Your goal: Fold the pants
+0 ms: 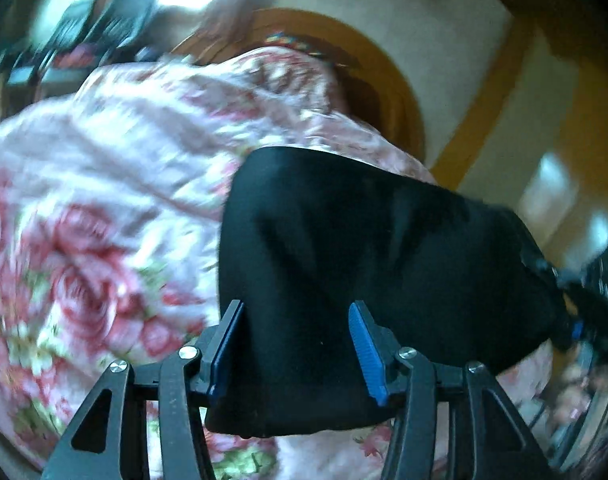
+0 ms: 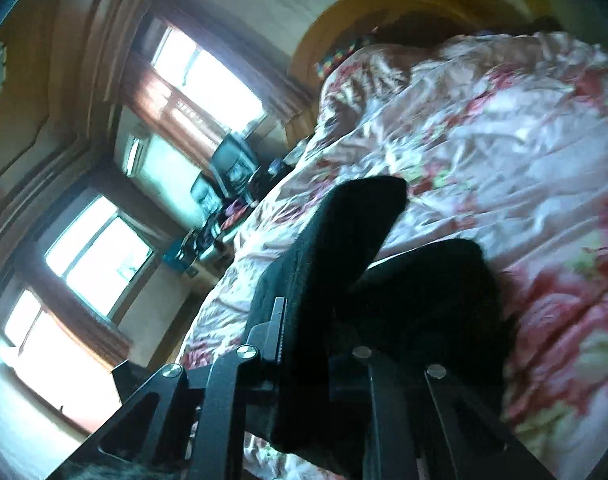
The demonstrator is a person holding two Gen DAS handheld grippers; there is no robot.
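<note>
The black pants (image 1: 363, 240) hang as a thick folded bundle over a pink floral quilt (image 1: 104, 160). My left gripper (image 1: 296, 348) is shut on the bundle, which fills the gap between its blue pads (image 1: 363, 344). At the right edge of the left wrist view, my right gripper (image 1: 575, 320) holds the far corner of the cloth. In the right wrist view the pants (image 2: 423, 292) bunch over the right gripper (image 2: 307, 320), which is shut on them. One of its fingers (image 2: 278, 320) shows and cloth hides the other. A black flap (image 2: 355, 216) sticks up above the quilt (image 2: 503, 140).
The quilt covers a bed with an arched wooden headboard (image 1: 387, 72) (image 2: 343, 12). A cluttered side table (image 2: 224, 176) stands beside the bed, under bright windows (image 2: 96, 252). The left wrist view is blurred around the pants.
</note>
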